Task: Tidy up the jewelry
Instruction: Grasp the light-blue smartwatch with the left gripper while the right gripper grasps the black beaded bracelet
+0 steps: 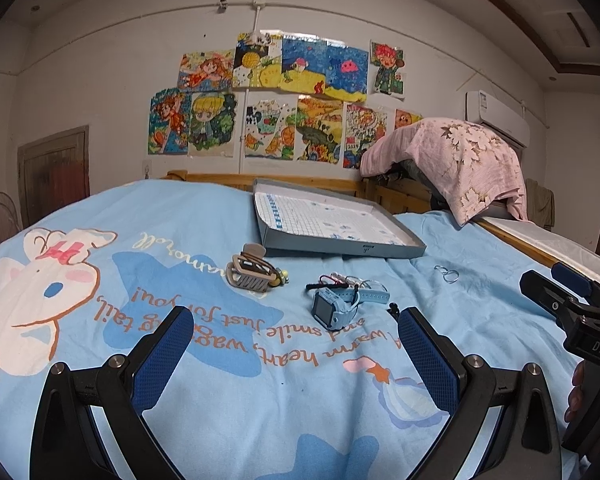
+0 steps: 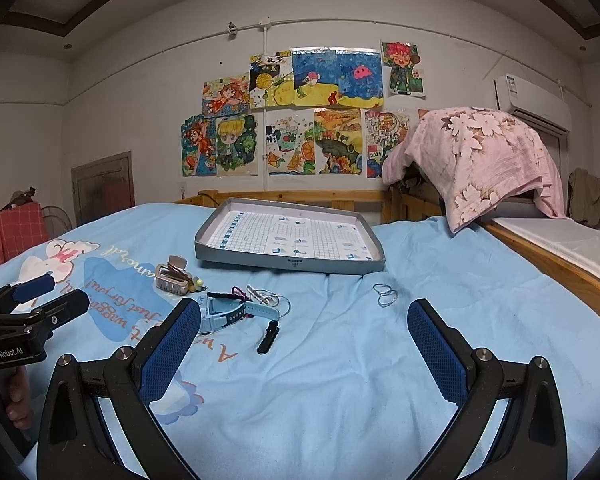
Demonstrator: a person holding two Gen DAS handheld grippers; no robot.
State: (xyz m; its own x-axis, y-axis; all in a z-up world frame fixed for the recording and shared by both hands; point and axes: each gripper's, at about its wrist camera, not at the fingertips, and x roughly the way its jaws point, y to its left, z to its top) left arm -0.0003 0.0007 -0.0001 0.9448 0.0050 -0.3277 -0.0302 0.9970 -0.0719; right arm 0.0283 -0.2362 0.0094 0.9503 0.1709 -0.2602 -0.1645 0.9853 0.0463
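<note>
On the blue bedsheet lie a blue smartwatch (image 1: pixel 334 307) (image 2: pixel 224 314), a beige hair claw clip (image 1: pixel 249 271) (image 2: pixel 175 277), thin bracelets with red cord (image 1: pixel 350 280) (image 2: pixel 266 297), silver wire rings (image 1: pixel 447 273) (image 2: pixel 385 294) and a small black clip (image 2: pixel 269 337) (image 1: pixel 393 307). A shallow grey box lid (image 1: pixel 342 249) (image 2: pixel 290 263) lies behind them. My left gripper (image 1: pixel 294 326) is open and empty, just short of the watch. My right gripper (image 2: pixel 304 322) is open and empty, short of the items, the black clip between its fingers.
A wooden bed rail (image 2: pixel 556 268) runs along the right side. A pink floral cloth (image 2: pixel 484 156) drapes over something at the back right. Children's drawings (image 2: pixel 296 116) hang on the wall behind the wooden headboard (image 2: pixel 300 196).
</note>
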